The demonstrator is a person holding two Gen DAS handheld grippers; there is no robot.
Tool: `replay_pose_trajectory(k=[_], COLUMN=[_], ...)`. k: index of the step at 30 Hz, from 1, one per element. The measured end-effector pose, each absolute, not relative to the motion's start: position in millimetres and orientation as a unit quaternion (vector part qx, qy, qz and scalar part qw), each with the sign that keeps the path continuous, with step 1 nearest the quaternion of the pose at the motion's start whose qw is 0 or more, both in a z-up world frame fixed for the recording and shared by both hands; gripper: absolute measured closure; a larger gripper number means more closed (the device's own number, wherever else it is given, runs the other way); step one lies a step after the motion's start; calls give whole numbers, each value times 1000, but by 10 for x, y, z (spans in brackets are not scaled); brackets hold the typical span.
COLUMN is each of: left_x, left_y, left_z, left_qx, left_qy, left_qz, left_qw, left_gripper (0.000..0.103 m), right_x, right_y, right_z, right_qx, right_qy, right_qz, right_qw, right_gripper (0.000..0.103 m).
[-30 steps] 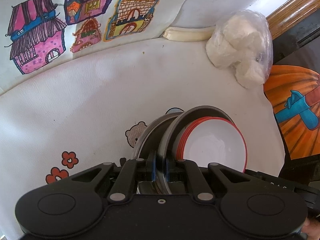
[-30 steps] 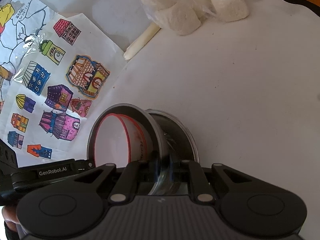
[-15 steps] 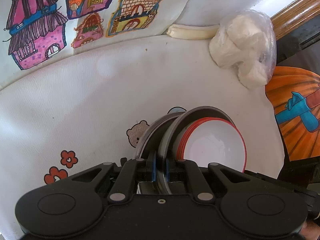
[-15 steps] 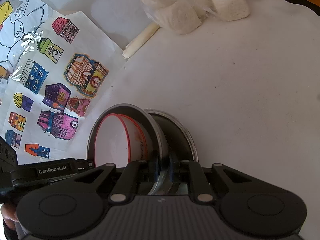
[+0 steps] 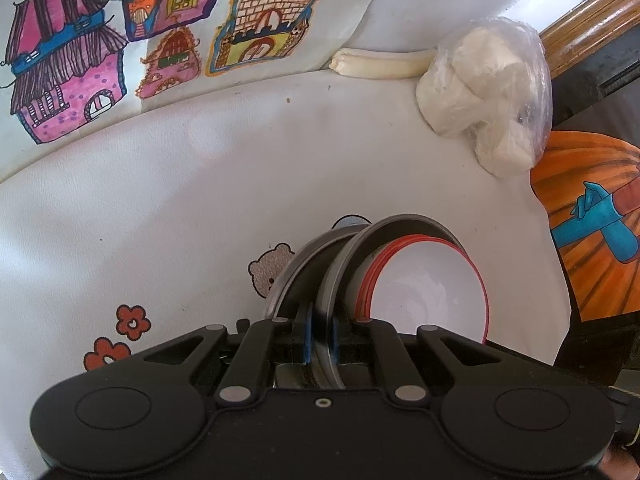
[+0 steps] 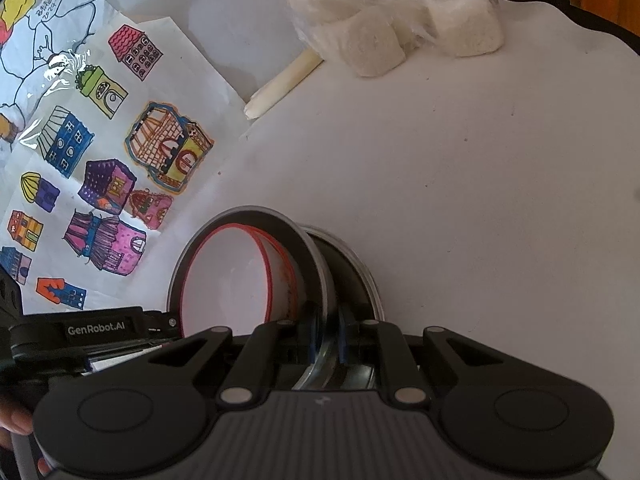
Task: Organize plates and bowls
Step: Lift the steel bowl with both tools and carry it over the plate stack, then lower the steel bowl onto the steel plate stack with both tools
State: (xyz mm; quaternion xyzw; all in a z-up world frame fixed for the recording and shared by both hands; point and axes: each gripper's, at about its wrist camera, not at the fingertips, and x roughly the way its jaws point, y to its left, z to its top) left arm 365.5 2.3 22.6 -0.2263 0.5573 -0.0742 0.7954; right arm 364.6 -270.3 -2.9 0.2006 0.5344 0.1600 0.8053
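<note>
A steel bowl point(image 5: 404, 222) stands tilted over the white table, with two red-rimmed white bowls point(image 5: 424, 292) nested inside it. My left gripper point(image 5: 320, 338) is shut on the steel bowl's near rim, its blue pads pinching the metal edge. In the right wrist view the same steel bowl point(image 6: 308, 252) and white bowls point(image 6: 224, 280) appear, and my right gripper point(image 6: 326, 338) is shut on the opposite rim. A second steel plate point(image 5: 300, 268) point(image 6: 356, 268) lies just behind the bowl; I cannot tell whether they touch.
A plastic bag of white lumps point(image 5: 484, 96) point(image 6: 396, 12) and a cream stick point(image 5: 376, 66) point(image 6: 284, 84) lie at the table's far side. House drawings point(image 5: 160, 20) point(image 6: 100, 160) cover the left. An orange picture point(image 5: 592, 240) sits beyond the table's right edge.
</note>
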Motion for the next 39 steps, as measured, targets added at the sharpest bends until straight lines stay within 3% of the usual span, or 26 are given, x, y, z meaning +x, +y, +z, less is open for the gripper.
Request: replay_pose_trajectory(k=[22, 31, 39], left_x=[3577, 3506, 3448], left_y=[34, 57, 57], left_z=[268, 365, 401], left_qx=[-224, -214, -214], left_qy=[554, 540, 538], left_qz=[-63, -55, -52], left_qw=[799, 812, 814], left_gripper=[92, 83, 77], right_x=[3585, 3556, 3514], right_y=[-2744, -2768, -2819], right_z=[18, 70, 128], right_qx=[204, 202, 205], right_qy=[526, 523, 519], right_qz=[164, 163, 161], right_qw=[810, 812, 814], right_gripper=[90, 88, 78])
